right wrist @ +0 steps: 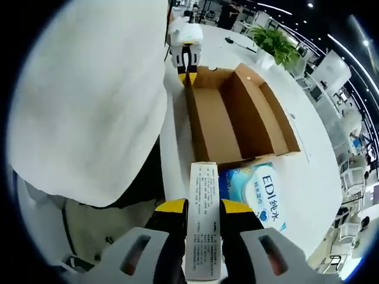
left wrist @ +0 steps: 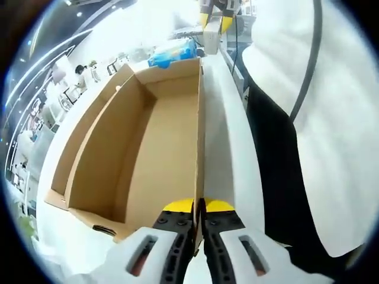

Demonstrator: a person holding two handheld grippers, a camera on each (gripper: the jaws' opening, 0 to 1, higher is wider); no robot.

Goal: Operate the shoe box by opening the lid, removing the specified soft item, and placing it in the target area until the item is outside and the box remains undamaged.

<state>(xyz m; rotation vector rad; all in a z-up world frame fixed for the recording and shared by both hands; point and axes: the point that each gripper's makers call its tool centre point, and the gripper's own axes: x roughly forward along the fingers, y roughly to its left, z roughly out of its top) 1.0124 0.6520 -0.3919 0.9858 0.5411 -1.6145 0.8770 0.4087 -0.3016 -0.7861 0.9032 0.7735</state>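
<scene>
White worktop (left wrist: 228, 118) carries the open cardboard box (left wrist: 148, 148), whose near wall the left gripper (left wrist: 199, 206) pinches, while the right gripper (right wrist: 204, 204) clamps a white carton (right wrist: 204, 219) beside a blue soft pack (right wrist: 254, 192).

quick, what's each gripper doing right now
Left gripper: shut on the box wall.
Right gripper: shut on the blue pack, just outside the box.
</scene>
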